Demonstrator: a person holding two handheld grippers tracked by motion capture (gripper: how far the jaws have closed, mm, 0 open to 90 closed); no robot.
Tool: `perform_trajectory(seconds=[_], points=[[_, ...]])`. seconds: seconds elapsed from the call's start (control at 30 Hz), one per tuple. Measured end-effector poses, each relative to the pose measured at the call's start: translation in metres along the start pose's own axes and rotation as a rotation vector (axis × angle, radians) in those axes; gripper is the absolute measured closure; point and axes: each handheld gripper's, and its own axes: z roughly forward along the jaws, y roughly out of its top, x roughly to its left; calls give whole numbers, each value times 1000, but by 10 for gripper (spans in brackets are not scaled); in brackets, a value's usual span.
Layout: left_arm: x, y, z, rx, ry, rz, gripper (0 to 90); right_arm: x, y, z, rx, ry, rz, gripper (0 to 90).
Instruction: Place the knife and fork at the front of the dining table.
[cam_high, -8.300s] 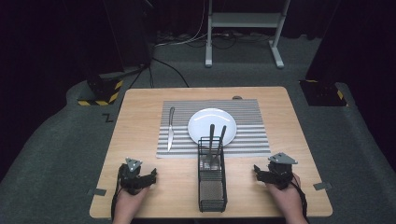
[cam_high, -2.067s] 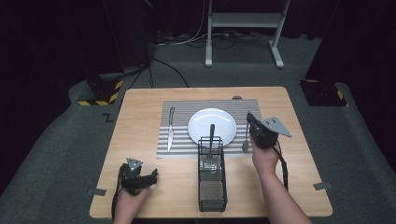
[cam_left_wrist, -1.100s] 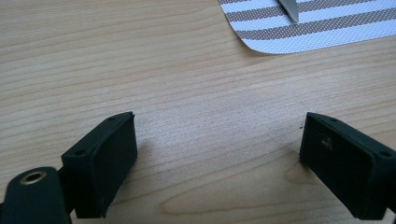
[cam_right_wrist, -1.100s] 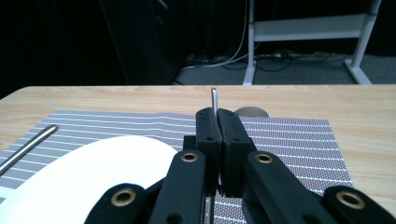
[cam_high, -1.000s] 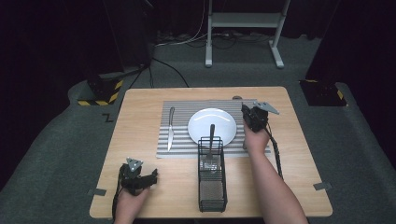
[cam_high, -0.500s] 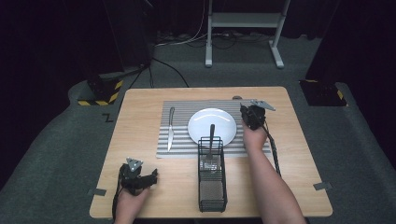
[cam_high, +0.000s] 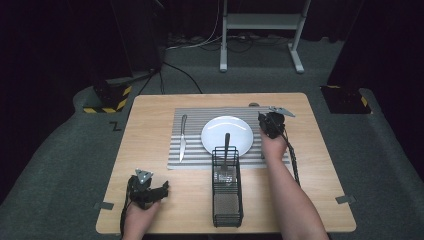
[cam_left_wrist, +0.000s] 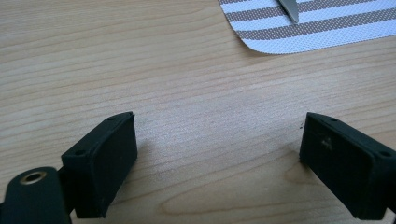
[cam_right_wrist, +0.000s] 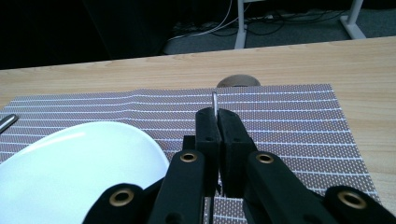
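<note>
While left tongs (cam_left_wrist: 217, 158) gape, right tongs (cam_right_wrist: 217, 122) pinch utensil (cam_right_wrist: 214, 100).

The person's left hand (cam_high: 139, 214) is resting at the near left of the tabletop (cam_high: 150, 120), holding the left claw (cam_high: 161, 189) low with its jaws standing wide apart and nothing between them; in the left gripper view both jaws are hovering just over the wood. The right forearm (cam_high: 287, 195) is reaching forward from the near edge, the right hand (cam_high: 272, 146) carrying the right claw (cam_high: 265, 122) far right of centre, its jaws pressed together on a thin metal piece (cam_right_wrist: 214, 101) sticking up between them.
</note>
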Motion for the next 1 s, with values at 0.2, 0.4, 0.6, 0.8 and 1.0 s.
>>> perform_trajectory(seconds=[0.2, 0.4, 0.6, 0.8, 1.0], points=[[0, 0, 0, 0, 0, 0, 112, -1, 0, 0, 4, -7, 3, 873], [0, 0, 0, 0, 0, -1, 112, -3, 1, -2, 10, -16, 1, 812], [0, 0, 0, 0, 0, -1, 112, -5, 4, -10, 1, -14, -2, 797], [0, 0, 0, 0, 0, -1, 112, -10, -3, -28, 18, -26, -41, 860], [0, 0, 0, 1, -1, 0, 112, -17, -27, -51, 84, -46, -114, 900]])
